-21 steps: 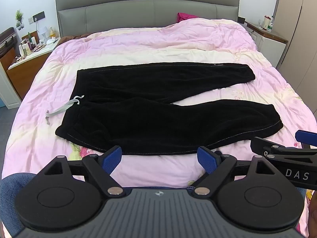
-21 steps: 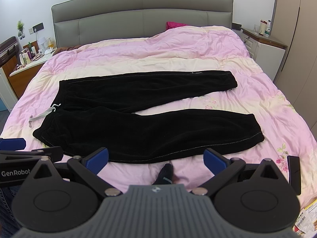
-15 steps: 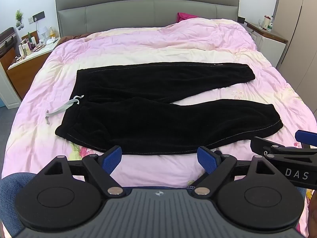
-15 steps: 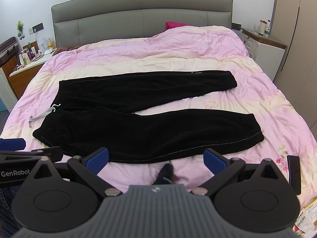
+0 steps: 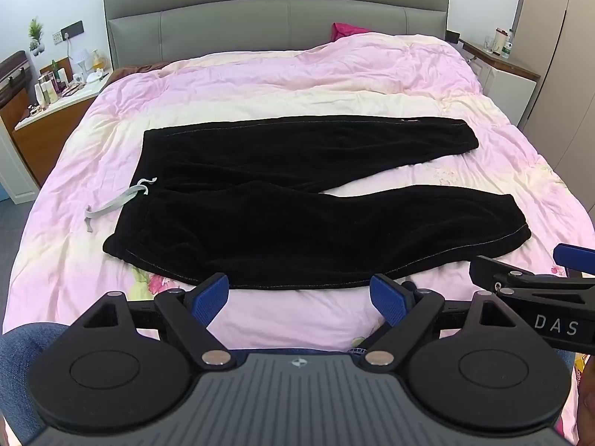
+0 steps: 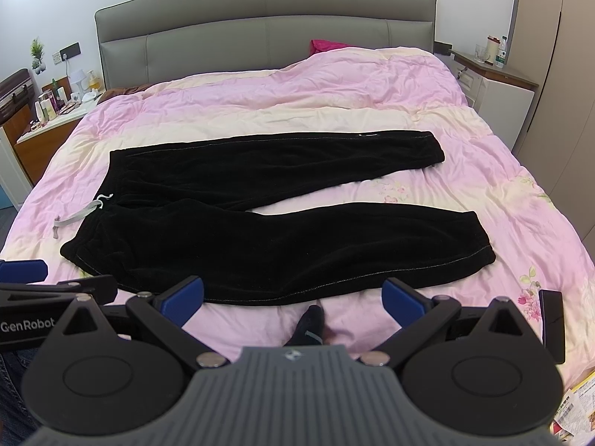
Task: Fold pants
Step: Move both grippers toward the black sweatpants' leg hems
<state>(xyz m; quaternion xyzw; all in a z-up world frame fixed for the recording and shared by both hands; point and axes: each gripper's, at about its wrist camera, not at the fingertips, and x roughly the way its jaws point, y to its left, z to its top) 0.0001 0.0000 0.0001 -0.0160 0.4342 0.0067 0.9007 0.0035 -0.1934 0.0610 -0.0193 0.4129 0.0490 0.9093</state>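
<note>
The near edge of the bed [image 5: 297, 319] is mostly hidden behind the two sets of tongs, so how close the lower trouser leg comes to that edge cannot be told. The black pants [image 5: 305, 200] lie flat across the middle of the pink and cream quilt, waistband toward the bed's left side, both legs reaching toward its right side and parting in a narrow V. The cloth is so dark that seams and folds hardly show; only a thin pale stitch line runs along the outer edges. A grey drawstring [image 5: 115, 202] trails off the waistband onto the quilt.

The left tongs [image 5: 299, 293] hang above the near edge with their blue pads spread wide and nothing between them. The right tongs [image 6: 293, 295] are likewise spread and empty; only one arm and a blue tip of them pokes into the left view from the right border. Between the right tongs a dark socked foot [image 6: 310, 325] shows, partly covered by the tool body. Blue denim [image 5: 26, 342] fills the lower left corner of the left view.

At the head of the bed stands a grey padded headboard [image 6: 266, 26], with a magenta cloth [image 6: 327, 44] half buried behind the quilt. A nightstand [image 6: 55, 126] at the left carries small bottles too tiny to tell apart; a white cabinet [image 6: 498, 85] stands at the right. A printed paper [image 6: 576, 409] is cut off by the lower right corner.
</note>
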